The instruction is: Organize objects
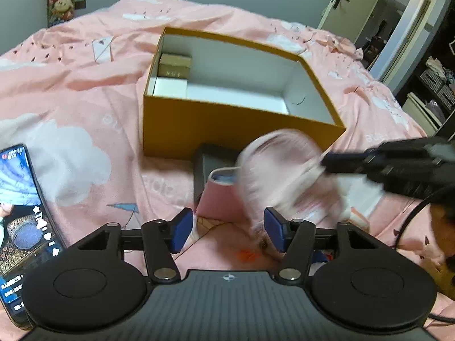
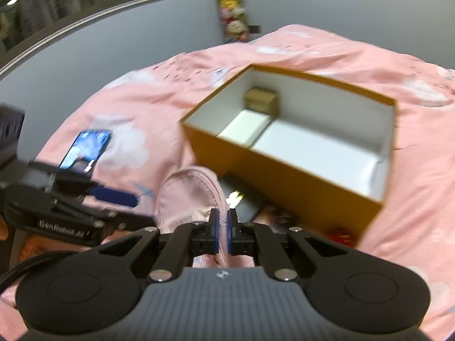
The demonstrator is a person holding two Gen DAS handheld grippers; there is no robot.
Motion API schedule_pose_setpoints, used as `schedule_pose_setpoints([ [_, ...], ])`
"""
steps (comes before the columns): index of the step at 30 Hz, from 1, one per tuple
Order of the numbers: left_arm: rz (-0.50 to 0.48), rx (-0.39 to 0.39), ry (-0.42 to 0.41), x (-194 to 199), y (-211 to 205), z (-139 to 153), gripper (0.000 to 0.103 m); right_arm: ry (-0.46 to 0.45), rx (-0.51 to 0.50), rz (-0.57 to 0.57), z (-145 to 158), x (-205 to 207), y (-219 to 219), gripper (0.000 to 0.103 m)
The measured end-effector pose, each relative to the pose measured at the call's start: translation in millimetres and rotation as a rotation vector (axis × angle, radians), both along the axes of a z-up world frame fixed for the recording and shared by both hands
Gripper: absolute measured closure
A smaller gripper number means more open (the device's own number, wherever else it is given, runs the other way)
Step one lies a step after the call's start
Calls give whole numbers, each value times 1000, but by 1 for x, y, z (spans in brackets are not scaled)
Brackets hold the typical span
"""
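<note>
The right gripper point(image 2: 223, 221) pinches a soft pink fabric pouch point(image 2: 189, 196), raised just before the open mustard cardboard box point(image 2: 287, 170). The left gripper point(image 1: 224, 228) stands open, empty. It should clear the near wall before release.
</note>
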State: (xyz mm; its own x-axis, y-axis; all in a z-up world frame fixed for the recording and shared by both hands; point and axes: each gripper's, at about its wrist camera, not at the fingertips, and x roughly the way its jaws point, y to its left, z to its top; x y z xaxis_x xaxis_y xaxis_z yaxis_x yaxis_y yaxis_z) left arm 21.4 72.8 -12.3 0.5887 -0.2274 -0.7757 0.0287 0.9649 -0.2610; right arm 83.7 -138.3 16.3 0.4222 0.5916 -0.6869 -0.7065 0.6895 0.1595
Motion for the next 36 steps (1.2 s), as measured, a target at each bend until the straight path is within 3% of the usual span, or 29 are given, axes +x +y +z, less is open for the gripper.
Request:
schedule_pose_setpoints([
  [7,-12,-16,57,15,-1,-20,34,-3,-14,-166,6,26,-29,100],
  [11,-50,105,48,29,-16,-31,34,-5,-59,-234,-9,43,-32,103],
  [17,-147,182,11,38,-32,-36,34,63,-62,-255,-30,61,-37,103],
  [21,-215,208,-16,45,-40,-38,32,145,-35,-260,-36,74,-42,93],
  [24,-221,207,-10,51,-43,-44,26,214,1,-277,-41,83,-48,58],
  [31,-177,215,-26,50,-52,-51,25,324,28,-278,-58,93,-53,56],
  [36,-149,214,-47,40,-48,-44,49,448,83,-297,-77,100,-59,55],
])
